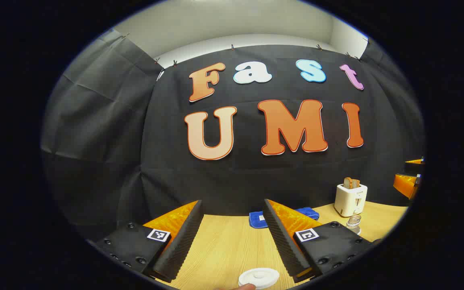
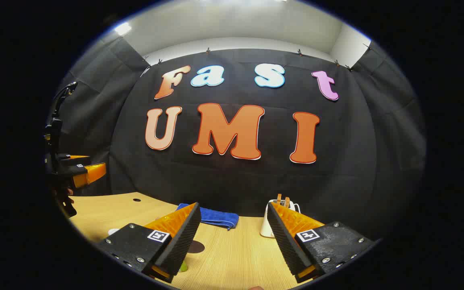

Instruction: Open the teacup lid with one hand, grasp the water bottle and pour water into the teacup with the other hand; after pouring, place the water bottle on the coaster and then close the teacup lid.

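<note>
Over the wooden desk point(image 1: 232, 245), both tools hang above the surface with nothing in them. Seen in the left gripper view, the left hand-held gripper point(image 1: 232, 237) has its fingers spread wide apart, and just below and ahead of them lies a round white lid point(image 1: 259, 277) with a small knob at its centre, which I take to be the teacup lid; whether it sits on the cup or flat on the wood I cannot tell from here. Off to the right stands a white toaster point(image 1: 350, 199) with bread in it, a small clear glass point(image 1: 353, 221) just in front of it, and a blue cloth point(image 1: 258, 220) lies against the back wall.

Seen in the right gripper view, the right hand-held gripper point(image 2: 232, 237) is likewise open and empty. A dark round patch point(image 2: 196, 247) on the desk near its left finger may be the coaster, and a bit of green point(image 2: 183, 266) peeps out beneath that finger; it is too hidden to name. I cannot make out the water bottle with any certainty.

My reading is that the task is at its very start: the lid-opening step, not yet begun. Next, the left hand-held gripper would need to drop and tip forward so its fingers straddle the knob, then close gently before lifting straight up.
</note>
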`<state>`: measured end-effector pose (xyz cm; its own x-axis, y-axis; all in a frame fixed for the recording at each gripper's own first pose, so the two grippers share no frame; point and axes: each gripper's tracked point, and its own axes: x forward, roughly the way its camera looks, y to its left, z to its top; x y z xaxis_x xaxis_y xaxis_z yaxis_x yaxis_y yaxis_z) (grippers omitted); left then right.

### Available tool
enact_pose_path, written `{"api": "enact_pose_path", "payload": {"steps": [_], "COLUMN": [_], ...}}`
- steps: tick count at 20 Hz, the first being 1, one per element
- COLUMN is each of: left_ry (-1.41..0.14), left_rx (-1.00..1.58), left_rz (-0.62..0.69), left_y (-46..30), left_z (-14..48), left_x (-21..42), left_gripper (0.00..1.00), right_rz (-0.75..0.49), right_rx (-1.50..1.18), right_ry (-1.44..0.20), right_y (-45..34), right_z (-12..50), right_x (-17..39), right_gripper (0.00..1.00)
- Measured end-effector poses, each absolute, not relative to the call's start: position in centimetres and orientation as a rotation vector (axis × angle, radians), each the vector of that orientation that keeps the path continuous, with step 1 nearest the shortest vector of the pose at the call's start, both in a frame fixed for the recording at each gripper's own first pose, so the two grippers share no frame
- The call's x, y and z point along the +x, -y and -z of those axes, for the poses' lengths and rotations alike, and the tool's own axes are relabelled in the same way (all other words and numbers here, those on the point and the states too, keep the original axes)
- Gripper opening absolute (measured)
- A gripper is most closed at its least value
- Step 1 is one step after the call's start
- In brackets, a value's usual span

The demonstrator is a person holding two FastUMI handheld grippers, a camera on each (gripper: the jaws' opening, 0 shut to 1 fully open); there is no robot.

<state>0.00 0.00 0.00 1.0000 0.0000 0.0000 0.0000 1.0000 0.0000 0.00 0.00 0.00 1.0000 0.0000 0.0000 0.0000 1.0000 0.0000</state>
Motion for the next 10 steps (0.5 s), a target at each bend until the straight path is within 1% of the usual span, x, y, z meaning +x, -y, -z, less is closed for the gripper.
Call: {"api": "enact_pose_path", "payload": {"steps": [4, 5, 6, 7, 10], "left_ry": [0.000, -0.006, -0.008, -0.014, -0.012], "left_rx": [-0.012, -0.017, -0.020, -0.021, -0.025], "left_rz": [0.003, 0.005, 0.009, 0.011, 0.009], "left_y": [-0.04, 0.02, 0.11, 0.18, 0.01], "left_z": [0.13, 0.30, 0.40, 0.56, 0.58], "left_x": [0.10, 0.04, 0.01, -0.08, -0.02], "left_gripper": [0.96, 0.98, 0.96, 0.97, 0.96], "right_rz": [-0.004, -0.007, -0.009, -0.009, -0.003], "right_rx": [-0.004, -0.002, -0.002, -0.004, -0.014], "right_ry": [-0.006, -0.009, -0.009, -0.007, -0.001], "right_y": [-0.14, -0.21, -0.29, -0.32, -0.19], "right_z": [0.22, 0.35, 0.29, 0.27, 0.15], "right_x": [-0.15, -0.22, -0.31, -0.33, -0.45], "right_gripper": [0.99, 0.98, 0.99, 0.99, 1.00]}}
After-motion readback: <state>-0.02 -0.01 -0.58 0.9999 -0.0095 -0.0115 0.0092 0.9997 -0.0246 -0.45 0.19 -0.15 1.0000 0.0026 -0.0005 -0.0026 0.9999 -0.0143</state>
